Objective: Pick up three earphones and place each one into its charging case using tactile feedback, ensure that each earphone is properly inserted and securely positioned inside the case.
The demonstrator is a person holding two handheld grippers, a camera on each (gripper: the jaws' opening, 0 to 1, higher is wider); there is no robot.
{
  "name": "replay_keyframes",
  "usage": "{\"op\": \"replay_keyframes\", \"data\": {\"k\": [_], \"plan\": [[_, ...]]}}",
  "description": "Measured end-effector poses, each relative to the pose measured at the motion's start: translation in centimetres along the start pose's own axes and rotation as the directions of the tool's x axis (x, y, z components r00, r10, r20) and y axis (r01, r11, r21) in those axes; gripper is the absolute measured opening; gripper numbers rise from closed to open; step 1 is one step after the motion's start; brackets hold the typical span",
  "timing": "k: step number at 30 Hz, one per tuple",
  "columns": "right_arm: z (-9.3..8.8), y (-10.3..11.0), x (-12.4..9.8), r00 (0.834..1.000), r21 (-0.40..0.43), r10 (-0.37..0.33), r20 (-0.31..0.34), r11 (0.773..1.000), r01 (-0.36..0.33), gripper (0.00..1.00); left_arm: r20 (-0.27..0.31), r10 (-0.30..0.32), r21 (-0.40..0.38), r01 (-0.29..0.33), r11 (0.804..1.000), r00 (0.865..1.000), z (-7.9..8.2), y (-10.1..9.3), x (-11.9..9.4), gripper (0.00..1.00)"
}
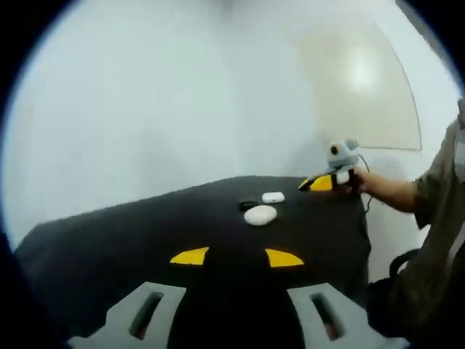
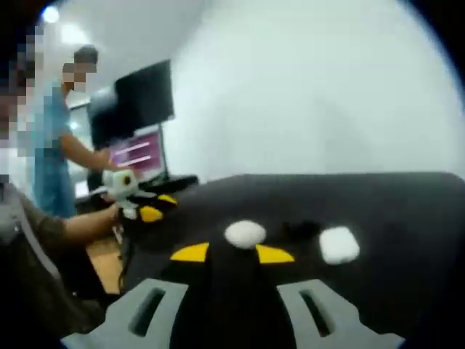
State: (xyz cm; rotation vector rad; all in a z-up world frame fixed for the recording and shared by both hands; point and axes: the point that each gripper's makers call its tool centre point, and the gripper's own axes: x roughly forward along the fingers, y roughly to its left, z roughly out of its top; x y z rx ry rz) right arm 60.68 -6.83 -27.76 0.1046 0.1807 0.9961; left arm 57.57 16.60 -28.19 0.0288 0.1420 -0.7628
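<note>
black desk [image 1: 109,240]: 2 white cases [image 1: 261,214] mid-top; left gripper [image 1: 237,257] and right gripper [image 2: 232,254] spread, empty. approach low, slowly.

Two white cases lay on the black table [image 1: 109,240]: an oval case [image 1: 260,214] and a squarer case [image 1: 273,197]. One small dark item [image 1: 248,206] sat between them. Two monitors [image 2: 142,94] stood behind.

Two cases [image 1: 261,214] [image 1: 273,197] on table [image 1: 109,240]
</note>
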Motion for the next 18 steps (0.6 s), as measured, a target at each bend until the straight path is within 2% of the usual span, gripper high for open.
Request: {"op": "replay_keyframes", "data": {"k": [1,2,3,4,5,7,8,10,12,14,18], "plan": [[-0.4,-0.4,0.2,1.0,0.009,-0.018,0.004,1.0,0.018,0.12,-0.007,-0.006,-0.024,0.006,1.0,1.0,-0.3,0.0,-0.1,0.16],[-0.7,-0.7,0.1,0.999,0.003,-0.034,-0.006,0.999,0.034,0.06,-0.012,0.003,-0.014,-0.003,1.0,1.0,-0.3,0.2,-0.2,0.14],[-1.0,-1.4,-0.1,0.996,-0.048,-0.083,-0.043,0.996,0.08,0.04,-0.011,0.013,-0.007,-0.014,1.0,1.0,-0.4,0.3,-0.4,0.13],[-0.7,-1.5,-0.2,0.996,-0.084,-0.089,-0.012,0.993,0.088,0.04,0.013,0.03,0.003,-0.03,1.0,0.999,-0.2,0.6,-0.5,0.13],[-0.5,-1.2,-0.2,0.997,-0.073,-0.071,0.012,0.995,0.071,0.04,0.028,0.053,0.007,-0.053,0.999,0.998,-0.2,1.0,-0.5,0.13],[-0.7,-1.3,-0.2,0.998,-0.05,-0.057,0.003,0.997,0.058,0.04,0.024,0.073,0.034,-0.073,0.997,0.997,-0.3,1.2,-0.2,0.13],[-0.8,-1.4,-0.1,0.998,-0.047,-0.059,0.004,0.997,0.059,0.05,0.021,0.072,0.036,-0.073,0.997,0.997,-0.4,1.2,-0.1,0.13],[-0.9,-1.7,0.1,0.997,-0.071,-0.074,0.003,0.995,0.074,0.16,-0.029,0.093,0.077,-0.09,0.993,0.995,-1.3,1.3,0.4,0.15],[-1.1,-1.7,0.4,0.996,-0.105,-0.084,-0.005,0.991,0.083,0.24,-0.046,0.101,0.113,-0.095,0.989,0.994,-1.8,1.0,0.7,0.16],[-1.4,-1.9,0.6,0.995,-0.131,-0.096,-0.02,0.987,0.092,0.25,-0.048,0.097,0.14,-0.09,0.986,0.994,-2.0,0.7,0.8,0.19],[-2.1,-2.1,0.9,0.993,-0.135,-0.107,-0.058,0.986,0.098,0.29,-0.069,0.139,0.199,-0.123,0.972,0.988,-2.2,0.3,0.9,0.24]]}}
